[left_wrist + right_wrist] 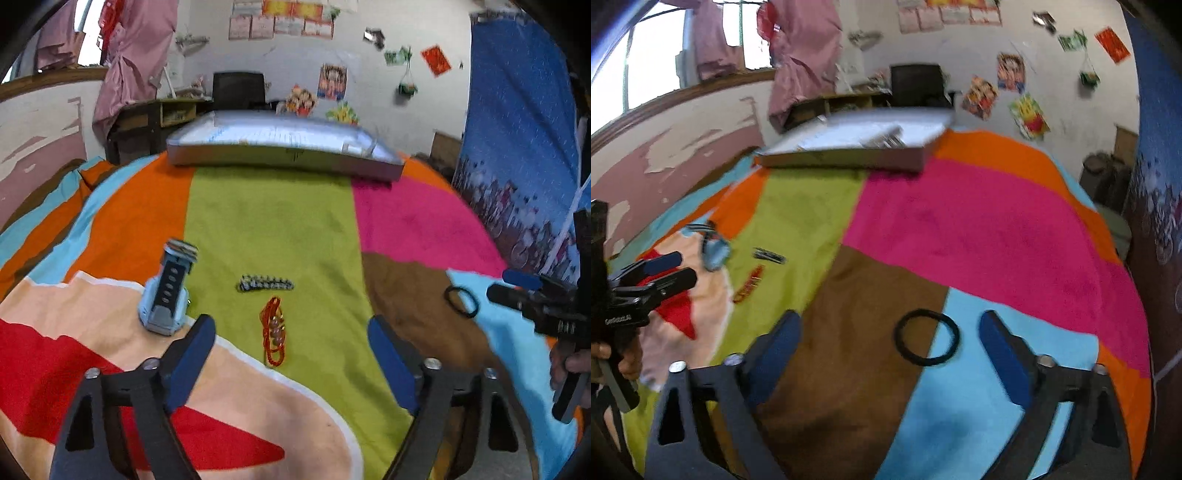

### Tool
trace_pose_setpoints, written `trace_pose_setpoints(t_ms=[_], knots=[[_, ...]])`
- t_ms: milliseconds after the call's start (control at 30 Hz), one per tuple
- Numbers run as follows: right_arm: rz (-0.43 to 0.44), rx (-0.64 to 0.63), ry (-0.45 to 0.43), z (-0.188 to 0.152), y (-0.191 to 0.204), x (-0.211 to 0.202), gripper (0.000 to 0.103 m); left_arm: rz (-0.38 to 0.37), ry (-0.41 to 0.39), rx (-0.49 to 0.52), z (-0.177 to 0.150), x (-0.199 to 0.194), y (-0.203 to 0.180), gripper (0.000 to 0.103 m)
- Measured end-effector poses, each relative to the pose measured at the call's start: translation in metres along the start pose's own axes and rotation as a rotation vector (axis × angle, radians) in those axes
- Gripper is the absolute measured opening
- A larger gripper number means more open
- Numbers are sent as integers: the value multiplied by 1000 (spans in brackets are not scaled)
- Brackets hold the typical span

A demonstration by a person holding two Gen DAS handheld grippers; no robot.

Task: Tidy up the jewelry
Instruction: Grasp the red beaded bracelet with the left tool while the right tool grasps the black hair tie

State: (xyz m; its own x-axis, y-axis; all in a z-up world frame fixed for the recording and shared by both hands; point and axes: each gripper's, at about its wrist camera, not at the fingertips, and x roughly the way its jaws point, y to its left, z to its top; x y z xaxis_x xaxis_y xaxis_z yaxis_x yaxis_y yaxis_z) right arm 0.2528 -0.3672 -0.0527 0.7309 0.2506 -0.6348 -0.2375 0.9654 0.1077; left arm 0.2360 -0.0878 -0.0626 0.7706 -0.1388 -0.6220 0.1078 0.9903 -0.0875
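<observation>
Now, through the left wrist view, we look along our left hand-held gripper (pixel 291 347), its blue pads spread apart in the lower part of the frame with nothing pressed between them. Just beyond the gap, at the frame's centre, a red cord bracelet (pixel 273 334) with pale beads lies on the green band of the colourful blanket (pixel 417 221). A little above it sits a dark beaded bracelet (pixel 265 283), lying crosswise. To the left of centre, a light blue watch (pixel 168 288) rests where the green meets the peach patch, just beside our left pad. At the right, a black ring (pixel 461 301) lies on the brown and pale blue patches, and our right hand-held gripper (pixel 517 286) reaches in from the right edge near it. In the upper middle, a flat grey box (pixel 284 157) sits at the far end of the blanket.

Through the right wrist view, which is blurred, our right hand-held gripper (pixel 890 341) is likewise released, pads wide. The black ring (pixel 926 338) lies flat between them at lower centre, touching neither pad, across the brown and blue border. At the left edge our left hand-held gripper (pixel 674 267) shows, with the watch (pixel 714 249), the dark beaded bracelet (pixel 769 255) and the red cord bracelet (pixel 749 285) near it. The grey box (pixel 846 158) lies in the upper middle.
</observation>
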Motion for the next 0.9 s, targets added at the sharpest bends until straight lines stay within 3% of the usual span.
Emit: trace_pose_setpoints(t_ms=[100,267,333,467,567,733,833,900], knots=[[-13,71,53,-5,-12,22,81,7,47,1,-2,16,2,76],[-59,65,118,-11,-11,55,80,23,110,-39,-4,40,9,75],[-55,72,138,-13,-9,63,71,24,135,-47,-4,48,10,75],[-55,68,162,-20,5,76,68,-31,202,-99,-6,67,16,75],[-56,64,157,-23,18,82,52,-41,231,-129,-10,76,21,74],[-45,39,148,-21,32,86,39,-12,243,-134,-12,82,21,49],[-32,39,141,-20,39,85,28,10,250,-131,-14,82,21,30],[-25,42,137,-19,38,85,23,-2,252,-130,-16,81,19,12]])
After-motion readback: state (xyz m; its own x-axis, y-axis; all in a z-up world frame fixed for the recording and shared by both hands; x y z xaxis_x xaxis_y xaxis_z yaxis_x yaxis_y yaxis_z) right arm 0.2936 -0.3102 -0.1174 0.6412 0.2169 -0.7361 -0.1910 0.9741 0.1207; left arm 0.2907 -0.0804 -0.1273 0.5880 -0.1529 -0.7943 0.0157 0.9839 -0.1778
